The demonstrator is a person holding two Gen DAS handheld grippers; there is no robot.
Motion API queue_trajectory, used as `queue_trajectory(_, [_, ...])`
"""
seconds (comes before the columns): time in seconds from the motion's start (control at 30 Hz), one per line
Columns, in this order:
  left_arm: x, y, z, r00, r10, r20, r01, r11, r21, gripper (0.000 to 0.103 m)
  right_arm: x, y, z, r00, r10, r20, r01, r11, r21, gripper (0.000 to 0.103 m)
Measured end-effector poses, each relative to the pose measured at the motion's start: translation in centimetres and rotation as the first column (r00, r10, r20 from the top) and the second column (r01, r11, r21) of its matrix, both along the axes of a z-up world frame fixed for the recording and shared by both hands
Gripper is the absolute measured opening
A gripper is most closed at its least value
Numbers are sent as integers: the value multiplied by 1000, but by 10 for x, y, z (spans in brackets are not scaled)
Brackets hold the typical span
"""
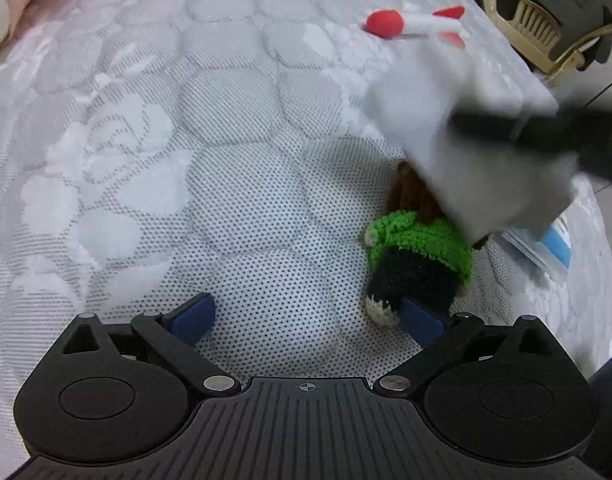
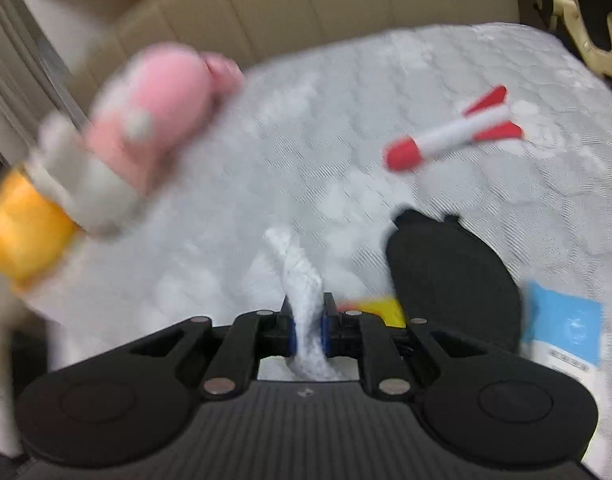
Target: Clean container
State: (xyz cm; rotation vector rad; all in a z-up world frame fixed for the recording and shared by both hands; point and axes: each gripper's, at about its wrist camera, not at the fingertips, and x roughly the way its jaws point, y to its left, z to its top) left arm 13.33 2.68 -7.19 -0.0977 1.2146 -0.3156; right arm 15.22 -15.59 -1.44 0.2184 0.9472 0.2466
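In the left wrist view my left gripper (image 1: 308,318) stands open over the quilted white mattress (image 1: 226,160), with nothing between its blue pads (image 1: 194,316). A crocheted doll (image 1: 418,248) in green and black with brown hair lies by the right pad; I cannot tell if they touch. A blurred pale grey sheet (image 1: 466,148) hangs over the doll's head under a dark bar. In the right wrist view my right gripper (image 2: 306,328) is shut on a white knitted cloth (image 2: 300,276). No container is clearly visible.
A red and white toy rocket (image 1: 414,24) (image 2: 450,136) lies farther back on the mattress. A blue and white packet (image 1: 554,240) (image 2: 566,328) lies at the right. A blurred pink plush (image 2: 166,112) and a yellow thing (image 2: 22,236) are at the left. A beige headboard (image 2: 346,0) stands behind.
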Motion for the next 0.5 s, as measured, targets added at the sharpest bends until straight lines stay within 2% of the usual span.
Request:
queue_trajectory(0.07, [5, 8, 7, 999, 35, 41, -37, 998, 47, 102, -14, 5, -8, 1000, 26, -13, -26, 1000, -16, 13])
queue_trajectory(0.17, [0, 29, 21, 991, 108, 83, -111, 993, 35, 102, -37, 7, -20, 998, 46, -44, -47, 999, -26, 13])
queue_trajectory(0.23, [-4, 49, 24, 985, 161, 54, -158, 986, -55, 102, -47, 6, -20, 997, 56, -51, -58, 997, -42, 13])
queue_trajectory(0.3, [3, 50, 16, 983, 185, -2, -184, 971, -153, 102, -51, 1, -18, 994, 63, -89, -66, 997, -26, 13])
queue_trajectory(0.4, [18, 39, -3, 983, 170, -64, -182, 938, -294, 102, -57, -9, -19, 981, 86, -175, -85, 996, 17, 13])
queue_trajectory(0.5, [21, 26, -12, 986, 139, -92, -164, 905, -391, 102, -67, -28, -15, 984, 73, -164, -71, 997, 20, 13])
